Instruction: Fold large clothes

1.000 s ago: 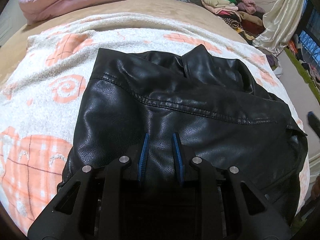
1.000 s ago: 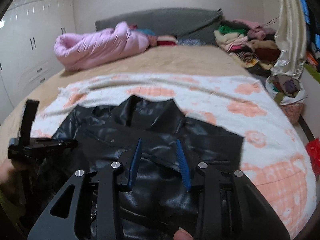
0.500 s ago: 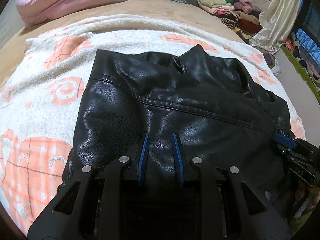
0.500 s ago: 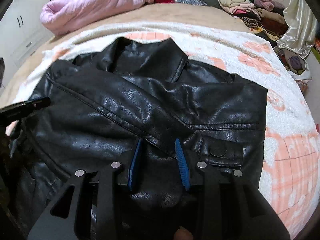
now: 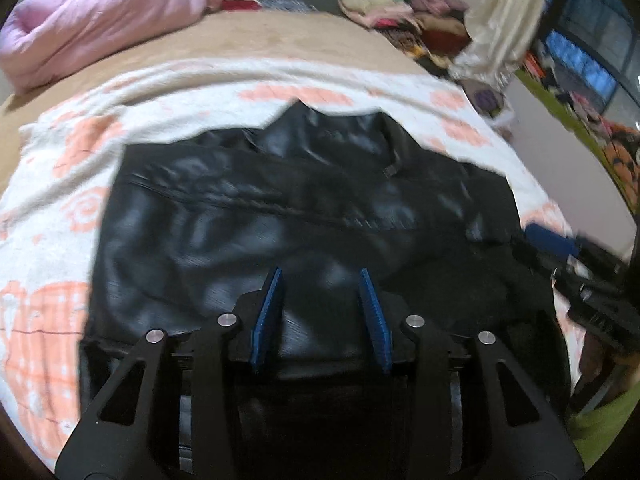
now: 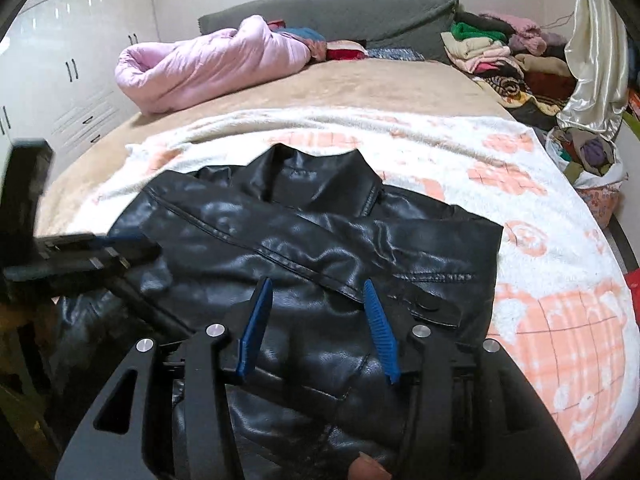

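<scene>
A black leather jacket [image 5: 248, 216] [image 6: 304, 240] lies folded on a white and orange blanket [image 5: 60, 184] [image 6: 552, 280], collar at the far side. My left gripper [image 5: 320, 280] hovers over the jacket's near part. Its jaws are opening, and the blue pads [image 5: 268, 312] stand apart with only leather lying under them. My right gripper [image 6: 316, 288] hangs above the jacket's near right part. Its jaws are opening too, and nothing is pinched. In each view the other gripper shows at the jacket's side edge: the right gripper [image 5: 560, 248] and the left gripper [image 6: 80, 252].
The blanket covers a tan bed [image 6: 360, 84]. A rolled pink duvet [image 6: 208, 68] lies at the far left by the grey headboard [image 6: 340, 12]. Stacked clothes [image 6: 496, 52], a cream curtain [image 6: 592, 60] and a basket of clothes [image 6: 592, 160] are at the right. White wardrobes [image 6: 60, 60] stand at the left.
Both pairs of jaws have spread wider. The left gripper drew back from the jacket, its view now blurred. The right gripper dipped close over the jacket, then pulled back and away.
</scene>
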Demonstrator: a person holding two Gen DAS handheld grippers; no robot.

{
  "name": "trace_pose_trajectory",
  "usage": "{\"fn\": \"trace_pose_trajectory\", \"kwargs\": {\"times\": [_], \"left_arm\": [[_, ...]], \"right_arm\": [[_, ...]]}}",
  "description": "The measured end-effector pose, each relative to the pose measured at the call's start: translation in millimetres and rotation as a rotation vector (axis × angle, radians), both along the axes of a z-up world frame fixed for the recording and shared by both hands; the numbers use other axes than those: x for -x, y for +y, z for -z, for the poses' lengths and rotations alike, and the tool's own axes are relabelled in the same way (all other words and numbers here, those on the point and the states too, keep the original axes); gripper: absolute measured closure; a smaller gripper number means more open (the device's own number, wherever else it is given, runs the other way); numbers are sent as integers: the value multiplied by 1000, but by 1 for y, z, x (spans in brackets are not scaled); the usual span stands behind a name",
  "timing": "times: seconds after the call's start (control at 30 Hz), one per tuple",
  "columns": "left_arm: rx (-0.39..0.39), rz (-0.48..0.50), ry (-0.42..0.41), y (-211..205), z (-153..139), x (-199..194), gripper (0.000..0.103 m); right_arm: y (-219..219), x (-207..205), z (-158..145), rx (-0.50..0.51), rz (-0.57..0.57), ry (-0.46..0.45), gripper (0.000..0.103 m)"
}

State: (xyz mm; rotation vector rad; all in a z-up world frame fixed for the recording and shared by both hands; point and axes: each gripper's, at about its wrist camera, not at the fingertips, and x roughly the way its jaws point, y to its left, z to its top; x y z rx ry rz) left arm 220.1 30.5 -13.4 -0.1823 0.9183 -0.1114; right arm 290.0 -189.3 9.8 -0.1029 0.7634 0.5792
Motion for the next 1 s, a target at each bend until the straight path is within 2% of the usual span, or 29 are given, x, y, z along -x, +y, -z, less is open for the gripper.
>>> {"fn": "trace_pose_trajectory", "kwargs": {"times": [0.07, 0.2, 0.33, 0.43, 0.57, 0.73, 0.93, 1.0], "left_arm": [[5, 30, 43, -8, 12, -2, 85], [5, 19, 79, -11, 31, -6, 85], [-6, 21, 79, -13, 30, -6, 85], [-5, 23, 79, -13, 30, -6, 85], [7, 18, 75, -12, 31, -5, 85], [9, 14, 77, -9, 30, -1, 85], [-2, 31, 77, -11, 25, 1, 85], [26, 33, 71, -10, 20, 3, 76]], "right_arm": [[1, 2, -2, -5, -14, -3, 57], [5, 9, -5, -15, -46, -6, 57], [13, 12, -4, -30, -74, 7, 57], [22, 10, 6, 11, -89, 31, 57], [26, -1, 32, 96, -65, 120, 57], [28, -8, 56, 112, -46, 197, 57], [21, 1, 42, 67, -47, 150, 57], [17, 4, 33, 50, -35, 127, 51]]}}
